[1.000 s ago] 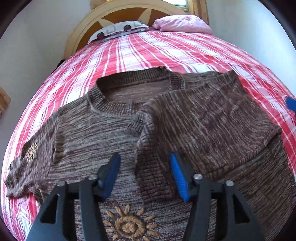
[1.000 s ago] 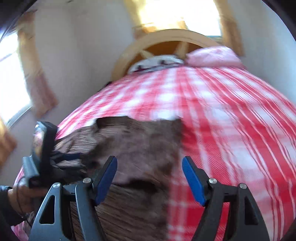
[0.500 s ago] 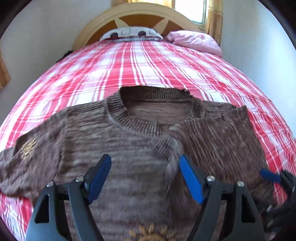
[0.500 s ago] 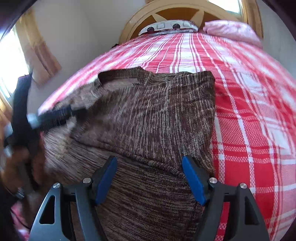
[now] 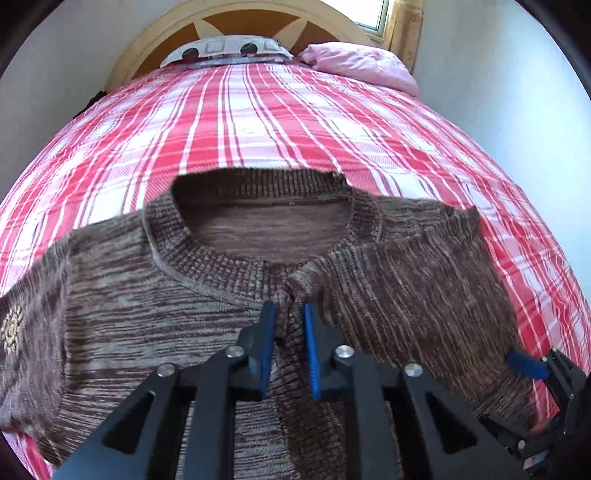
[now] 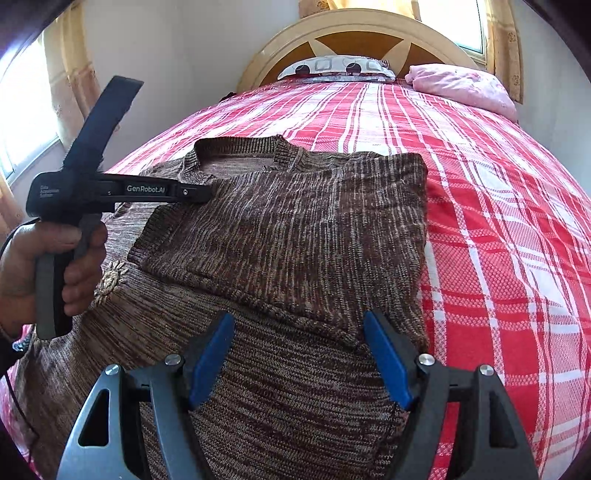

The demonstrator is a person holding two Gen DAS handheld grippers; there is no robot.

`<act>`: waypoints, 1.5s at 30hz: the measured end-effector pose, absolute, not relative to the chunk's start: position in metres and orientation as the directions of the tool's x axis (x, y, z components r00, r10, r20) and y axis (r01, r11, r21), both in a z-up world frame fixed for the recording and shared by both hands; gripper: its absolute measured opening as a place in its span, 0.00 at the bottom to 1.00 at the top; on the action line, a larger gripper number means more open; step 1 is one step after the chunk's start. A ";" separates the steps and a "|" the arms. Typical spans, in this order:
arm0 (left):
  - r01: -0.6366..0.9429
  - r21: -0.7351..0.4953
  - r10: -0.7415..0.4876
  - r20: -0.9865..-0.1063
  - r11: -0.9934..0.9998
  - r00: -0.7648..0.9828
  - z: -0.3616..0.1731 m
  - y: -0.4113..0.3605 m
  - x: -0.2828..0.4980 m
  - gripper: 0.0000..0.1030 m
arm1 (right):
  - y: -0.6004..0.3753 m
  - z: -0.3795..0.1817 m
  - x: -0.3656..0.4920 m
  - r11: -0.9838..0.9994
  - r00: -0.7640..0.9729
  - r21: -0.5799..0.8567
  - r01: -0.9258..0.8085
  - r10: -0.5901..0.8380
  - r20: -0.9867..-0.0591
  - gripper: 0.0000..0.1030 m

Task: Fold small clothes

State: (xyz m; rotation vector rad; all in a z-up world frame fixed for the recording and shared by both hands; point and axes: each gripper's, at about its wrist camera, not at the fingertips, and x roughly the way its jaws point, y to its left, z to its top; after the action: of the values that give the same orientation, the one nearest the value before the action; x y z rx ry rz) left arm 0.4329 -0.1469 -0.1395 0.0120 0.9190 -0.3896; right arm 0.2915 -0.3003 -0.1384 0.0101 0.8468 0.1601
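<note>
A brown knitted sweater point(image 5: 110, 314) lies flat on the bed, front up, with its right sleeve folded in across the chest point(image 6: 295, 229). My left gripper point(image 5: 290, 314) sits just below the collar. Its jaws are closing and pinch the end of the folded sleeve between the blue pads. In the right wrist view a hand point(image 6: 22, 266) holds that left gripper point(image 6: 205, 192) at the sleeve's corner. My right gripper point(image 6: 299, 332) stands open low over the folded sleeve's near edge, with knit under it and nothing pinched. One of its pads point(image 5: 528, 363) shows at the sweater's right side.
The bed point(image 5: 258, 129) has a red and white plaid cover. A patterned pillow point(image 5: 229, 48) and a pink pillow point(image 5: 362, 62) lie by the wooden headboard point(image 6: 354, 33). A wall runs close along the bed's right side, and curtained windows are on the left.
My left gripper moved toward the collar and went from wide open to pinching the sleeve end. My right gripper dropped over the sweater's right side and stayed open.
</note>
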 end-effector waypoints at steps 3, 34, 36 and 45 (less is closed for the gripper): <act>0.252 -0.034 -0.196 -0.728 0.967 0.656 -0.126 -0.130 0.433 0.15 | -0.300 -0.139 0.291 0.989 0.653 0.064 -0.136 0.138 -0.745 0.72; -0.381 -0.011 0.236 -0.768 0.924 0.595 -0.158 0.216 0.356 0.71 | -0.297 -0.139 0.291 0.991 0.656 0.033 -0.131 0.111 -0.746 0.72; -0.406 -0.046 0.222 -0.779 0.913 0.587 -0.164 0.226 0.355 0.71 | -0.297 -0.139 0.291 0.991 0.656 0.032 -0.130 0.111 -0.746 0.72; -0.431 -0.158 0.141 -0.800 0.888 0.583 -0.182 0.228 0.372 0.64 | -0.296 -0.140 0.290 0.992 0.660 0.017 -0.125 0.095 -0.745 0.72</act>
State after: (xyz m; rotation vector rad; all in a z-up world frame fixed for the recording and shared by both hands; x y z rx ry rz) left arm 0.3716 0.2276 -0.1817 -0.3556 0.8906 0.3420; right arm 0.2904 -0.2958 -0.1395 -0.0369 0.8406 0.1245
